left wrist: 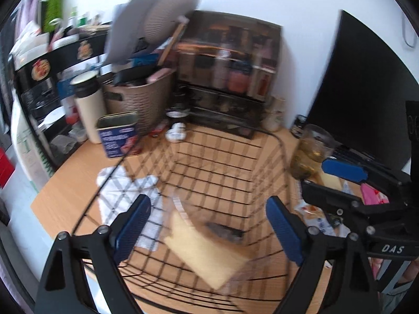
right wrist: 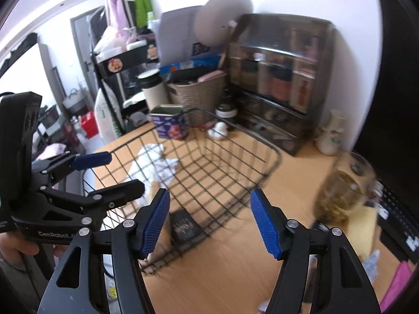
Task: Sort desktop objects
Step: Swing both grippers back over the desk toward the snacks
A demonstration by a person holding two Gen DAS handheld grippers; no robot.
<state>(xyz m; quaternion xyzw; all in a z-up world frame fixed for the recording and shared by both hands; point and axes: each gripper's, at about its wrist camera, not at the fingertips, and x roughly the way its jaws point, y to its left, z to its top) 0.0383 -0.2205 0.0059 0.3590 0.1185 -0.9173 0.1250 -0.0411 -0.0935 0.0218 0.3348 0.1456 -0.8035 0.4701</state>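
The left gripper stands wide apart with nothing pinched, its blue pads above the black wire basket. Below them, inside the basket, lie a pale yellow packet and a small dark box. The right gripper is also spread wide and empty, hovering over the basket's near right corner and the bare wooden desk.

Just left of the basket lies a white checked cloth, partly under the rim. Behind it stand a blue tin, a cream flask and a brown woven bin. A small white figure sits past the far rim, before a dark drawer organizer. To the right, near the basket's side, stands a glass jar, blurred, with a black monitor and keyboard beyond, and something pink at the desk's edge.
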